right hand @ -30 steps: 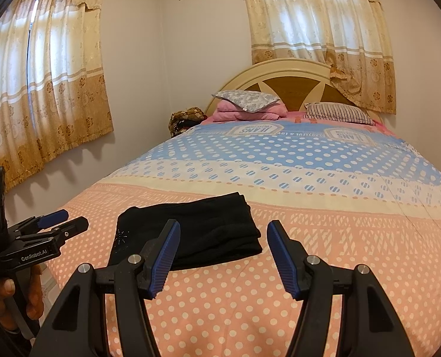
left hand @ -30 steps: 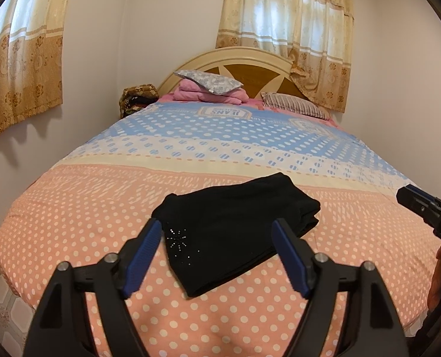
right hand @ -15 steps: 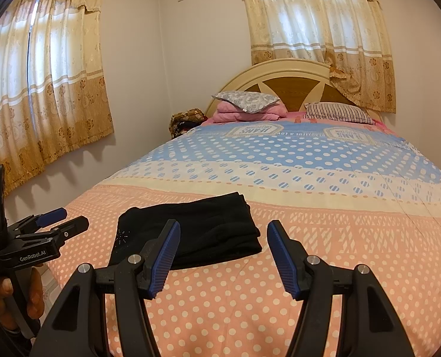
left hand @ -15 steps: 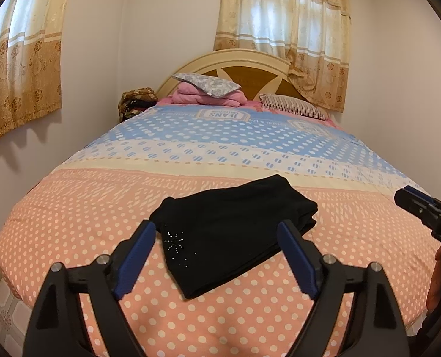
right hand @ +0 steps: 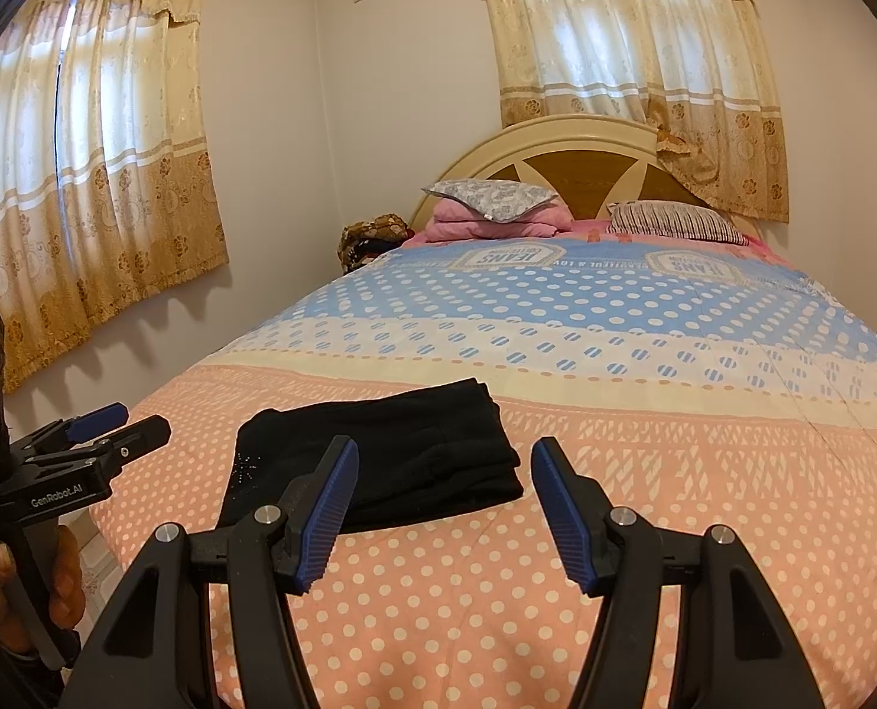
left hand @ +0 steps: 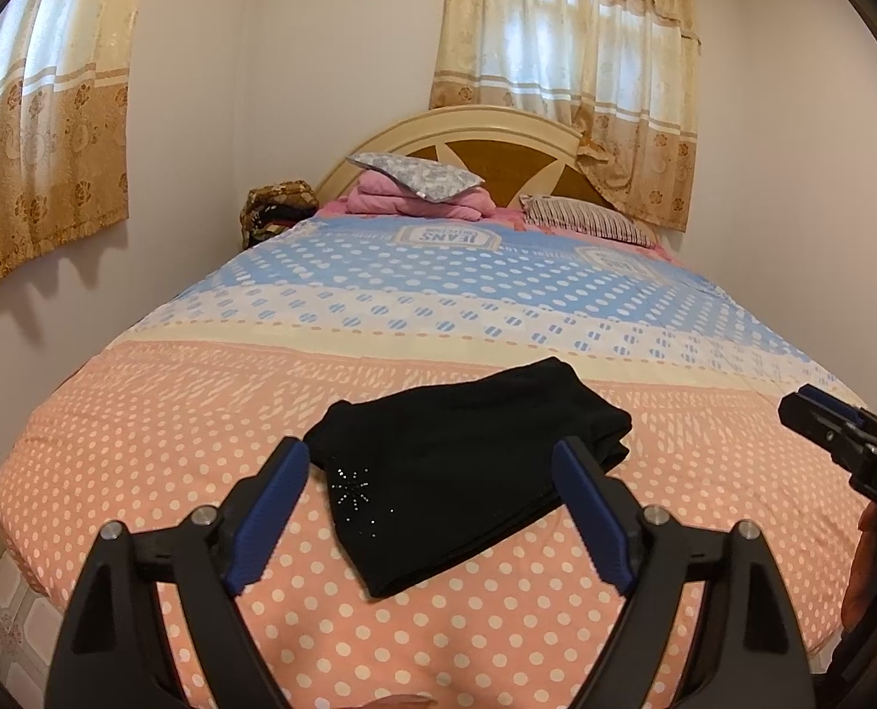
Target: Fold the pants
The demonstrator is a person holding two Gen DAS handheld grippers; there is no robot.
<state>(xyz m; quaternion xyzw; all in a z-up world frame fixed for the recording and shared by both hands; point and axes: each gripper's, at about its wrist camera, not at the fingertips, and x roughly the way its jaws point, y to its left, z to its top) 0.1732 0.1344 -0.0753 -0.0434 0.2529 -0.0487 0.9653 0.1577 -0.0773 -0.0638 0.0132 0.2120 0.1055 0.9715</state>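
Note:
Black pants [left hand: 462, 461] lie folded into a compact rectangle on the pink dotted part of the bedspread, with a small sparkly motif near their left corner; they also show in the right wrist view [right hand: 391, 461]. My left gripper [left hand: 429, 472] is open and empty, held above the bed just in front of the pants. My right gripper [right hand: 444, 472] is open and empty, in front of the pants' right end. Each gripper shows at the edge of the other's view: the right one [left hand: 840, 443], the left one [right hand: 84, 437].
The bed [right hand: 675, 354] has a pink, cream and blue dotted cover. Pillows and a pink folded blanket [left hand: 421, 195] lie by the headboard. A patterned bag [left hand: 276, 207] stands beside the bed at the wall. The bed's near left edge drops to a tiled floor [left hand: 7, 608].
The left gripper's fingers have spread a little wider and the view has drawn slightly back. The pants and the right gripper have not moved.

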